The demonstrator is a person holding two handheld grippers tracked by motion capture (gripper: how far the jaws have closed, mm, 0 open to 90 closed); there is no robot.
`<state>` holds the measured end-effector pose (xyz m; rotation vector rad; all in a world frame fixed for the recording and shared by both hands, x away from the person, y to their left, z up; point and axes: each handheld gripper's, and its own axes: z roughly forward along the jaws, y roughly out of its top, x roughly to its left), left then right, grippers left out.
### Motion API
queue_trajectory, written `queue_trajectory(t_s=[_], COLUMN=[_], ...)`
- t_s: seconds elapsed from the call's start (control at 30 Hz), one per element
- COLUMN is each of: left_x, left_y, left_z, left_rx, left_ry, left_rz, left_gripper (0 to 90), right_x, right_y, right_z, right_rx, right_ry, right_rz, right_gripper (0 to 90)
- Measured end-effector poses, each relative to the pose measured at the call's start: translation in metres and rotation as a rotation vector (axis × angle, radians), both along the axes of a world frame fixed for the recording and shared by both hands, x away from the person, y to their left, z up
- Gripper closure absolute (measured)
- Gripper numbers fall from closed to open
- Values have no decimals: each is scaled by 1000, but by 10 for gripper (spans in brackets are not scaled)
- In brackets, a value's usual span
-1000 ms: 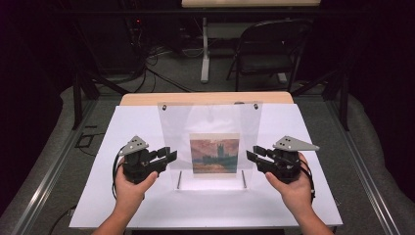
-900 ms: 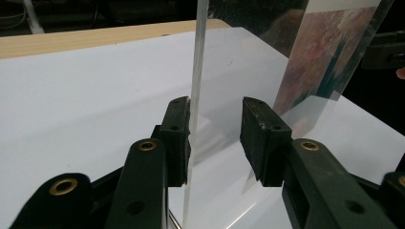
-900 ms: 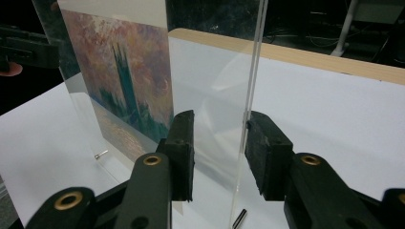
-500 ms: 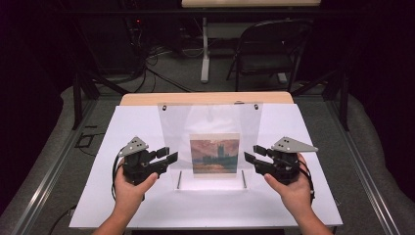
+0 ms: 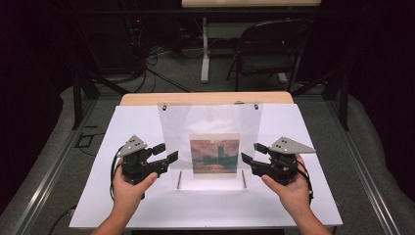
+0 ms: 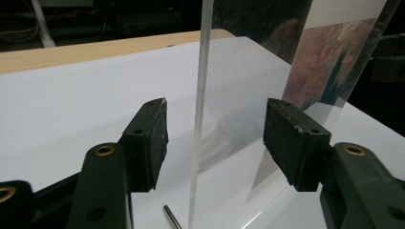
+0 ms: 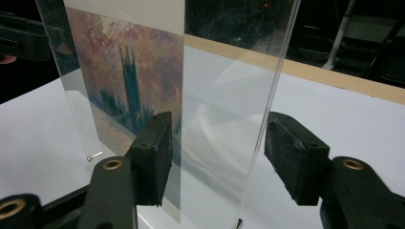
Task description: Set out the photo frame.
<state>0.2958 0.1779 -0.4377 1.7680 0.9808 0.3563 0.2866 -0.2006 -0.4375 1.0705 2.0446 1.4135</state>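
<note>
Frame (image 5: 209, 142), a clear acrylic stand with a painted print (image 5: 215, 153) sandwiched low in its middle, stands upright on the white sheet (image 5: 147, 122) at the centre of the table, and every place below is given from it. Left gripper (image 5: 165, 152) sits at its left edge, right gripper (image 5: 253, 152) at its right edge, each held in a hand. Both sets of jaws are spread, one pad on either side of the pane, and neither touches it. So the approach looks finished and the grasp itself is not yet made; closing on both edges and whatever lifting or pulling apart follows seem to be left. Two thin metal pins (image 5: 179, 179) lie on the sheet just in front of the frame, near its lower corners.

From the high view come the whole layout, the two small fasteners at the frame's top corners, and the chair (image 5: 266, 49) far behind the table. From the left gripper view comes the pane edge-on (image 6: 198, 119), running up between the pads with a gap on each side. In the right gripper view the same straddle appears at the other edge (image 7: 267, 119), along with the print's tower and reddish sky close up.
</note>
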Motion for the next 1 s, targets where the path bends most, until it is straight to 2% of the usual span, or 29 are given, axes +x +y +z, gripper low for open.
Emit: queue_trajectory(t_s=[0.17, 0.3, 0.5, 0.7, 0.87, 1.0], left_x=[-3, -6, -16, -23, -28, -31], left_y=[4, 15, 38, 60, 75, 83], left_z=[5, 9, 9, 0, -11, -30], left_rx=[19, 33, 47, 70, 41, 34], left_ry=[-28, -53, -70, -75, -44, -11], left_rz=[14, 39, 100, 172, 211, 235], left_gripper=[365, 332, 323, 323, 325, 325], right_x=[-3, -3, -7, -15, -23, -27], right_y=[-2, -9, -26, -40, -49, -55], right_z=[6, 8, 6, 1, -5, -17], right_rx=[-12, -16, -6, -35, -48, -37], right_ry=[-25, -32, -41, -34, -25, -4], right_rz=[-6, -23, -50, -90, -127, -152], right_gripper=[376, 330, 290, 279, 279, 280])
